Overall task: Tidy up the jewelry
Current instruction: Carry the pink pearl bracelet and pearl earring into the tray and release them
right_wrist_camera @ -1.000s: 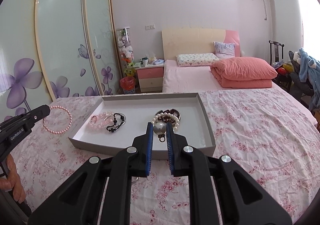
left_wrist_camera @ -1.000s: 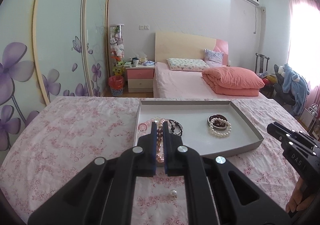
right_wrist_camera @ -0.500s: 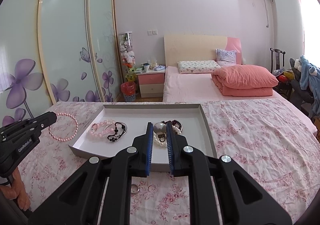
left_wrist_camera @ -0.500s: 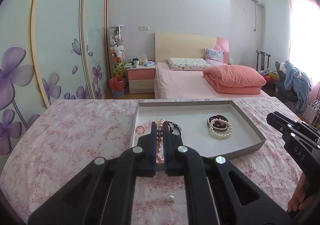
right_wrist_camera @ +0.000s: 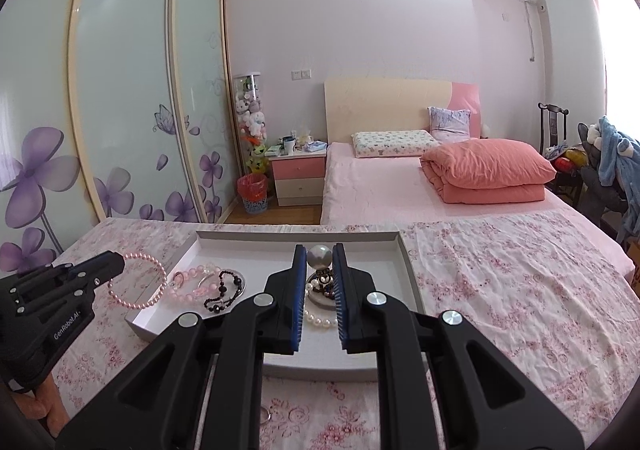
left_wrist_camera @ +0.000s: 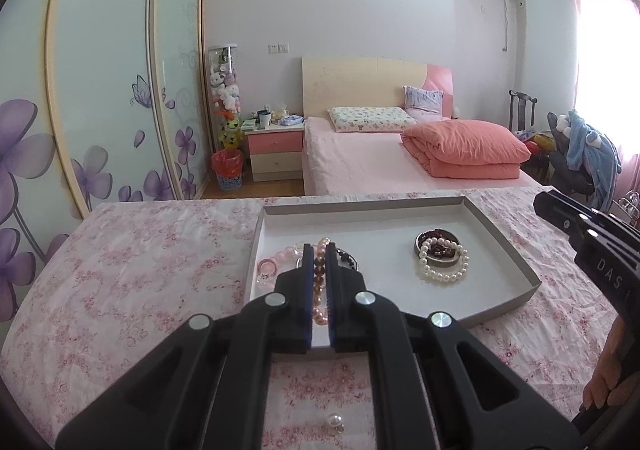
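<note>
My left gripper [left_wrist_camera: 319,250] is shut on a pink pearl bracelet [left_wrist_camera: 320,312], held above the left end of a grey tray [left_wrist_camera: 512,246]; in the right wrist view the bracelet [right_wrist_camera: 138,282] hangs from the left gripper [right_wrist_camera: 116,260] by the tray's left edge. My right gripper [right_wrist_camera: 319,250] is shut on a grey pearl earring [right_wrist_camera: 319,256] above the tray [right_wrist_camera: 408,262]. In the tray lie a pale pink bead bracelet [right_wrist_camera: 192,282], a black bead bracelet [right_wrist_camera: 226,288], and a white pearl bracelet [left_wrist_camera: 444,266] around a dish of dark beads [left_wrist_camera: 438,244].
The tray sits on a table with a pink floral cloth [left_wrist_camera: 140,262]. A loose pearl earring [left_wrist_camera: 335,420] lies on the cloth near me, and a small ring [right_wrist_camera: 266,416] too. The right gripper shows at the right edge of the left wrist view [left_wrist_camera: 560,212]. A bed stands beyond.
Both grippers have risen and pulled back a little from the tray, still holding their pieces. The tray sits lower and smaller in both views.
</note>
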Demonstrator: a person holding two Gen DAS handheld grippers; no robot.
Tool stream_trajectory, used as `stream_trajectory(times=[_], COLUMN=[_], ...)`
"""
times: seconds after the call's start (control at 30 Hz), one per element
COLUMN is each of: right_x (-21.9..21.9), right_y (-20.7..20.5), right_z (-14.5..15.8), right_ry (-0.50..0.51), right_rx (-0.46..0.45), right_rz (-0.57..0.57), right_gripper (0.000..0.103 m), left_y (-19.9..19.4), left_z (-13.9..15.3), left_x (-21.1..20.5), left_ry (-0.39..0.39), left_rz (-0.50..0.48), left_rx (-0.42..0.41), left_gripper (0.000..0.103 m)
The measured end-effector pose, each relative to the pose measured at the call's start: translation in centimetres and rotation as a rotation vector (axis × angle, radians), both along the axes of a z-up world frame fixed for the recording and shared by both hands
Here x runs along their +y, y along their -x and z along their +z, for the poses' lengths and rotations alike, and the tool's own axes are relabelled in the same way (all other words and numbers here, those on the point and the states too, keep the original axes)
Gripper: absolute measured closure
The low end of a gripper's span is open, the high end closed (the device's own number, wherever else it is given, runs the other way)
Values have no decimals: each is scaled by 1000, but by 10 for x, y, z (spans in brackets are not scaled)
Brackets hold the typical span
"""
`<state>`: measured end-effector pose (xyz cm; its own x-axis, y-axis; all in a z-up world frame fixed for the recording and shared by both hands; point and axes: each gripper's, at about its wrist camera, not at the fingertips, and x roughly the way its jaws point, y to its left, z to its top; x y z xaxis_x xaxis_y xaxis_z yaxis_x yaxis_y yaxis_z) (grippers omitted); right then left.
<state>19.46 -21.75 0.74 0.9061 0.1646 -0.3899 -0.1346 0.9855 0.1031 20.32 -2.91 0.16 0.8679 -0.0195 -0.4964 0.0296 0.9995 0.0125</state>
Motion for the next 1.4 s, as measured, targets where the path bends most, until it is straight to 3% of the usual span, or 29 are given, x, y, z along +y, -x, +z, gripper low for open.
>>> stream_trajectory(times=[0.4,0.77,0.8,0.87,1.13,1.4], right_x=[3,7,6,2,-12,-12], right_y=[-57,-87,-88,-87,-72,-46], right_z=[-32,-44,-44,-45,-44,-40], right_ry=[-30,-49,-54,-62,-71,-67], right_rx=[138,218,224,221,220,225], right_rz=[13,22,21,13,-13,5], right_gripper=[89,87,83,65,64,64], left_y=[-57,-86,-88,-91,-87,-59], left_z=[-21,-31,-32,-33,-28,-20], left_x=[-2,-9,-9,-7,18,37], left_ry=[23,39,45,53,91,90], left_rz=[-17,-54,-54,-50,4,37], left_rx=[76,120,125,132,131,130], left_gripper=[96,95,94,92,88,82])
